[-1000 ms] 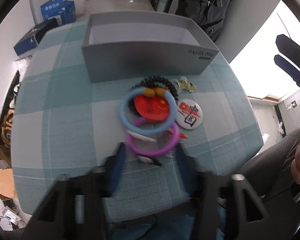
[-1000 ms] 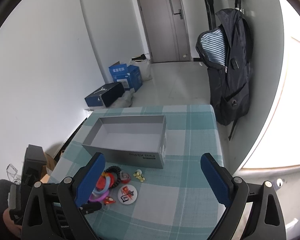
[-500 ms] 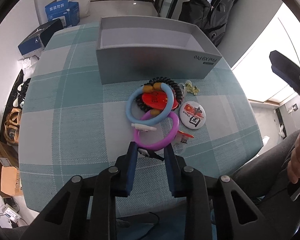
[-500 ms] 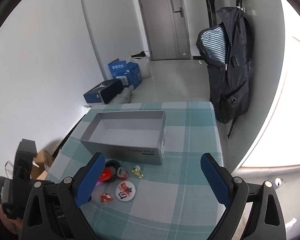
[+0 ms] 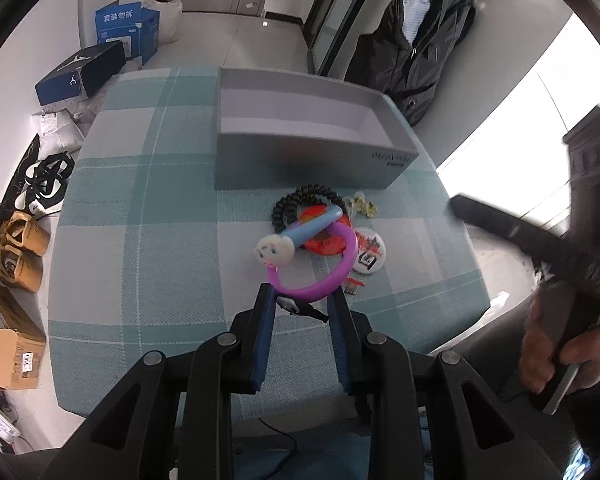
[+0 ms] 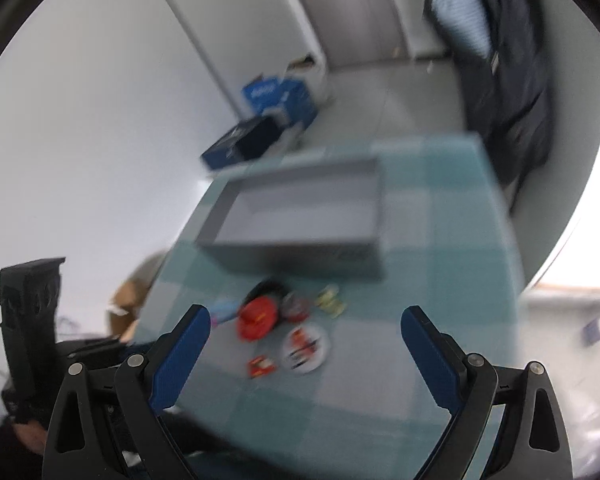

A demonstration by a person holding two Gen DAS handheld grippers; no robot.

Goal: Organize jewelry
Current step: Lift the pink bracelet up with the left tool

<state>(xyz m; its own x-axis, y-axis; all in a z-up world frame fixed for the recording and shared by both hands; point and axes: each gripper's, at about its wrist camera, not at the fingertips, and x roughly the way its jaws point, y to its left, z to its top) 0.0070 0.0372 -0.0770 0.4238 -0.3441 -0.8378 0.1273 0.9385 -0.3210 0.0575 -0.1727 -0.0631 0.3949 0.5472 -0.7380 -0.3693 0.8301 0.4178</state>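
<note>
My left gripper (image 5: pixel 300 300) is shut on the near end of a purple bracelet (image 5: pixel 346 264), at its small dark-and-white charm, and holds it raised off the cloth. A blue bracelet (image 5: pixel 312 226) with a doll-face charm (image 5: pixel 274 250) rides up tilted against it. Beneath lie a black spiral hair tie (image 5: pixel 300 200), a red badge (image 5: pixel 324 242), a white badge (image 5: pixel 366 256) and pale earrings (image 5: pixel 364 206). The open grey box (image 5: pixel 300 164) stands just behind them. My right gripper (image 6: pixel 304 332) is open and holds nothing, above the pile in a blurred view.
A teal checked cloth (image 5: pixel 140 240) covers the small table, whose edges are close on all sides. Shoes (image 5: pixel 16 252) and cardboard boxes (image 5: pixel 12 344) sit on the floor at left, and a dark backpack (image 5: pixel 416 48) hangs at the back right. A hand (image 5: pixel 560 344) grips the right tool.
The left jaws closed on the purple bracelet and lifted it, dragging the blue bracelet up on edge. The right gripper dropped and tipped down toward the pile.
</note>
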